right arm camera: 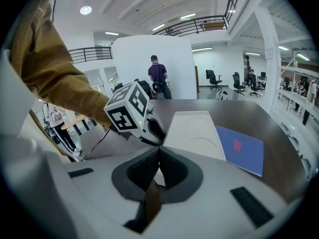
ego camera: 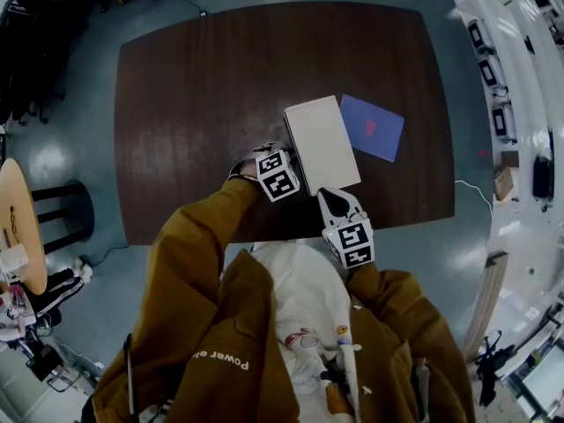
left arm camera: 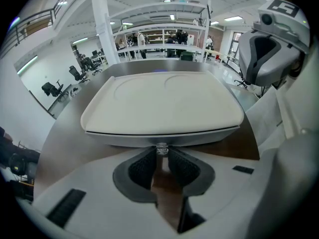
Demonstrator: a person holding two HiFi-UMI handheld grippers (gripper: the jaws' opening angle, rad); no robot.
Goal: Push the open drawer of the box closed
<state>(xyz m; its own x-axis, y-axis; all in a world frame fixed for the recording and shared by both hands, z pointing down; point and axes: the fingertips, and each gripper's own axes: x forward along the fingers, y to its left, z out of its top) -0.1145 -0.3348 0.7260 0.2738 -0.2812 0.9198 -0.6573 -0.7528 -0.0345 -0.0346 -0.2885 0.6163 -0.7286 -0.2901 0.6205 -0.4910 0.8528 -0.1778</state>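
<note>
A flat white box (ego camera: 322, 144) lies on the dark brown table (ego camera: 194, 104). My left gripper (ego camera: 290, 160) is at the box's left long side. In the left gripper view the drawer front (left arm camera: 164, 138) sits under the lid's edge, and its small clear knob (left arm camera: 161, 150) is pinched between the tips of my left gripper (left arm camera: 161, 156). How far the drawer stands out I cannot tell. My right gripper (ego camera: 331, 192) rests at the near short end of the box, and in its own view the right gripper (right arm camera: 159, 151) is shut with nothing in it.
A blue booklet (ego camera: 372, 127) lies flat against the box's right side. The table's near edge (ego camera: 414, 218) runs just behind both grippers. A round wooden table (ego camera: 22, 227) and chairs stand on the floor to the left.
</note>
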